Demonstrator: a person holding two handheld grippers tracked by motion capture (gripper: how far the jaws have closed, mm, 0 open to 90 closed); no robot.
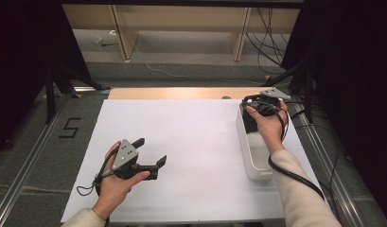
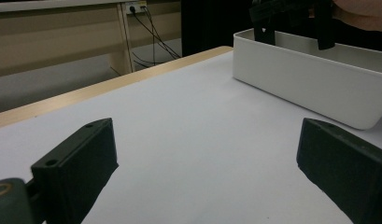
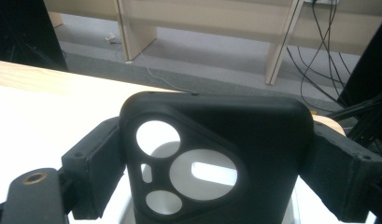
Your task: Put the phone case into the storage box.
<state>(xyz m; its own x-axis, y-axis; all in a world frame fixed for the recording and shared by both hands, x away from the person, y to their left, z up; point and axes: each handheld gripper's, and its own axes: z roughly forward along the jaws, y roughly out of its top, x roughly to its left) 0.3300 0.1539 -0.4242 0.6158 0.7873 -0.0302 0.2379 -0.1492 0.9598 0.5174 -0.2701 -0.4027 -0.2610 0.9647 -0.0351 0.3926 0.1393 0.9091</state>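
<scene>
Black phone case (image 3: 216,158), with camera cutouts, clamped upright between jaws of right tongs (image 3: 216,172), held over far end of white bin (image 1: 252,156). Bin interior seen through cutouts. Bin set at right side of worktop (image 1: 191,142), long axis running away from person. Right tongs (image 1: 262,106) gripped by right hand (image 1: 269,125) above bin's far end. Left tongs (image 1: 151,153) held low over white worktop at near left, jaws wide apart, nothing between them, well apart from bin.

Grey carpet floor (image 1: 191,71), wooden shelving (image 1: 181,23), black curtains (image 1: 21,56) around.
</scene>
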